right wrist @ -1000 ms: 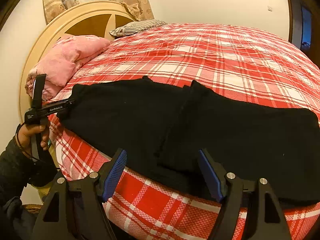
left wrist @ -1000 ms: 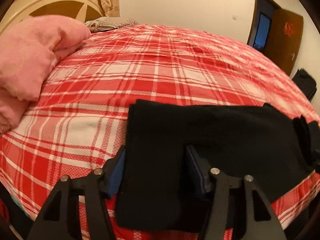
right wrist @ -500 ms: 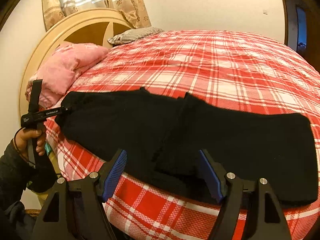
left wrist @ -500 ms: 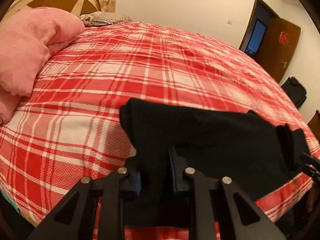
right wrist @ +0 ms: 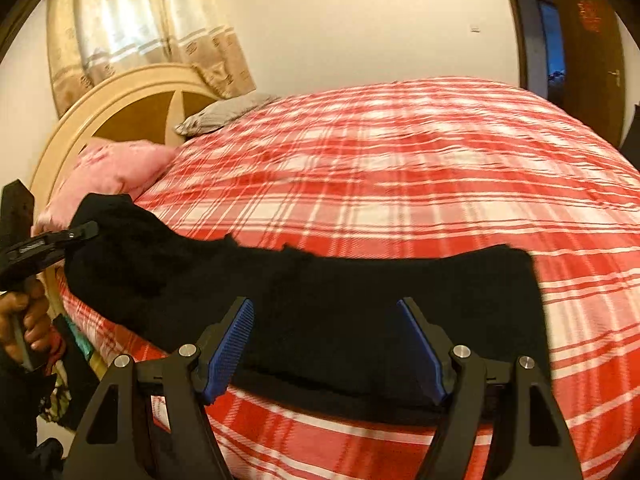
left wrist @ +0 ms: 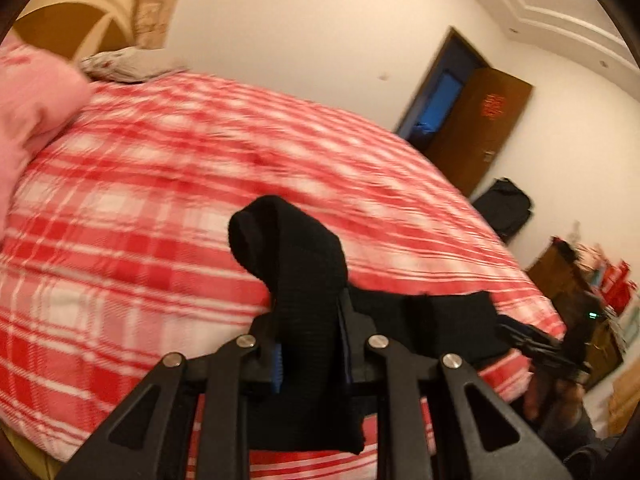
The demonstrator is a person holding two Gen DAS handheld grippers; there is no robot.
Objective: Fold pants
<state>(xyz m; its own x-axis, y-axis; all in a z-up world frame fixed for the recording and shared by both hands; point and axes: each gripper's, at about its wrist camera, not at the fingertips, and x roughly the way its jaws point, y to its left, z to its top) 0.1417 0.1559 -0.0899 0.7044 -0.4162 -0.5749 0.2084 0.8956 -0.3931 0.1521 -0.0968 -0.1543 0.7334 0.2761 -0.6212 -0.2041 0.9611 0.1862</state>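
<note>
My left gripper is clamped on the pants end, probably lifted for folding toward 3 o'clock, while my right gripper waits wide open, holding nothing.

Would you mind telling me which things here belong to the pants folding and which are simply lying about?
Part of the job:
black pants, spread across the bed's near edge
left tongs, shut on one end of the pants
right tongs, open over the pants
plaid bedspread, the folding surface

Just lying about:
pink blanket
grey pillow
black bag
</note>
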